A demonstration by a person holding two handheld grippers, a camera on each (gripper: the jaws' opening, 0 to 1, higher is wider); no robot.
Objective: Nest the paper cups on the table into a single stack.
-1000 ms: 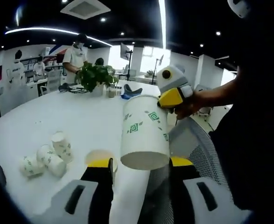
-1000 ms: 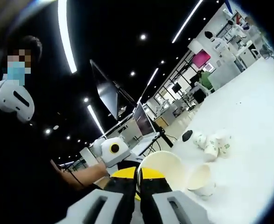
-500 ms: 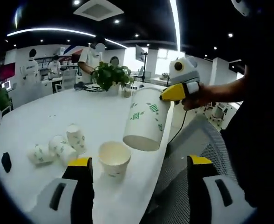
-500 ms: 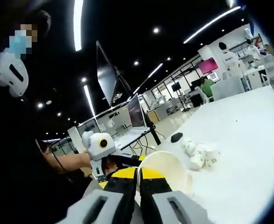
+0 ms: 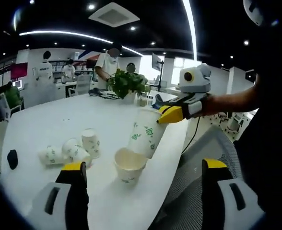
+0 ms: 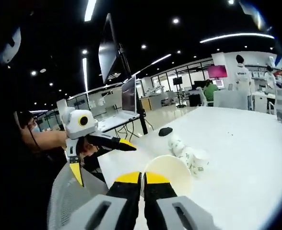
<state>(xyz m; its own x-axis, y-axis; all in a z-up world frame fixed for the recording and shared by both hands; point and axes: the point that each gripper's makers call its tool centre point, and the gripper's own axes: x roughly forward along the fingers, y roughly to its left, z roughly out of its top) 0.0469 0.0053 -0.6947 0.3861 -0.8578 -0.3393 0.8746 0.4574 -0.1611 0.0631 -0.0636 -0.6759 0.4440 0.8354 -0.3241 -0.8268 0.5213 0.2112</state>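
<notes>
While the left gripper [image 5: 141,184] gapes wide near the standing cup [image 5: 129,165], the right gripper [image 6: 142,184] pinches the held cup [image 5: 145,133] just beside it.

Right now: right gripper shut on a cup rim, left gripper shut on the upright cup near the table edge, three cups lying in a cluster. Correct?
One thing is wrong: the left gripper is open and holds nothing. In the left gripper view its fingers stand wide apart, either side of the upright cup. The right gripper is shut on the other cup, and the cluster lies there.
</notes>
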